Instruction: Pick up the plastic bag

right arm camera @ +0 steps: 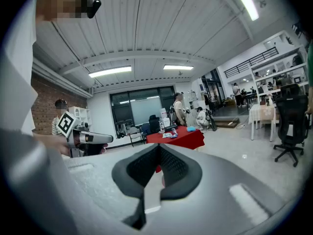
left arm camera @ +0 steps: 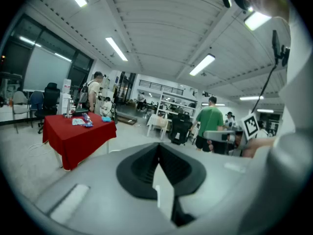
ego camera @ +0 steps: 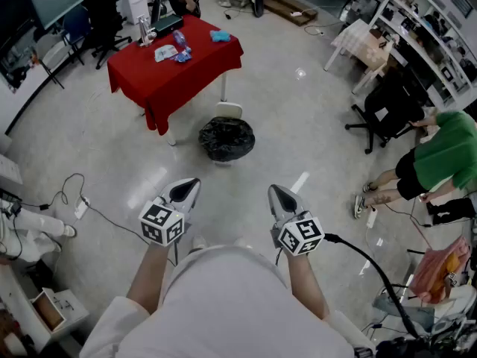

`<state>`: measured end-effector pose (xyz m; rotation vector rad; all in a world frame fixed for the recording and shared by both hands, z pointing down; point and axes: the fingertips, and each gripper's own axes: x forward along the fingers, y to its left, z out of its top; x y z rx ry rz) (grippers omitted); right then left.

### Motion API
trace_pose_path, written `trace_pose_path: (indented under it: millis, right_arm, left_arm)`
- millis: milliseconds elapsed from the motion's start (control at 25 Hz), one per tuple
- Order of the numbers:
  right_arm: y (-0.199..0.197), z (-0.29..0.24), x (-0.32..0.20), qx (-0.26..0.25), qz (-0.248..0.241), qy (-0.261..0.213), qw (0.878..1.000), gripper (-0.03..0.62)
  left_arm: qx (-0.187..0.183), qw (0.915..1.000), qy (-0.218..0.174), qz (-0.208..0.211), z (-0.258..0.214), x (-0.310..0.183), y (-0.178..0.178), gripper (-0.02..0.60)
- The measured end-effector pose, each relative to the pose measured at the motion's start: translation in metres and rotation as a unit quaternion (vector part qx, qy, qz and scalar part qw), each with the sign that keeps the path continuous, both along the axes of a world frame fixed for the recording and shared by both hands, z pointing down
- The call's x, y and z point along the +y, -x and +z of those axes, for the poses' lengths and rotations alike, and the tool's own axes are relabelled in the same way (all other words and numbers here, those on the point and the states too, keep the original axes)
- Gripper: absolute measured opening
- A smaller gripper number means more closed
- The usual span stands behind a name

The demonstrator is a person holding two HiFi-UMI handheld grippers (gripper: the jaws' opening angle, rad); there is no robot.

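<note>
place: open-plan lab or office | evidence: office chair (ego camera: 384, 114), shelving (ego camera: 432, 43), strip ceiling lights (left arm camera: 116, 48), red-clothed table (ego camera: 175, 69)

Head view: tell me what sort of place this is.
Likely a lab or workshop office: a rolling office chair, stocked shelving along the wall, and a red-clothed table set up in the open.

Plastic bag (ego camera: 226, 139) black, glossy, crinkled; tablecloth (ego camera: 179, 73) red matt cloth; floor (ego camera: 313, 133) polished, reflective.
</note>
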<state>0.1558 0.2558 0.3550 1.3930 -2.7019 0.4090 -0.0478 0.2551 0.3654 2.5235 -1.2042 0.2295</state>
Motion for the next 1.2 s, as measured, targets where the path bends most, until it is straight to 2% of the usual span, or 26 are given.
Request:
trace_pose_path:
  millis: [560,800,1200]
  right_arm:
    - [0.016,0.000,0.007,0.009,0.009,0.002,1.000,-0.001]
    - [0.036,0.004,0.011,0.016,0.002,0.001,1.000,0.000]
    - [0.078,0.017,0.007,0.014,0.015,0.009,1.000,0.000]
  left_arm:
    - [0.001,0.9999,0.006,0.011,0.004,0.004,0.017,0.003]
    - [-0.003,0.9997,0.010,0.024,0.010,0.004,0.030,0.005]
    - [-0.003,0.9983,0.016,0.057,0.020,0.002,0.069,0.003]
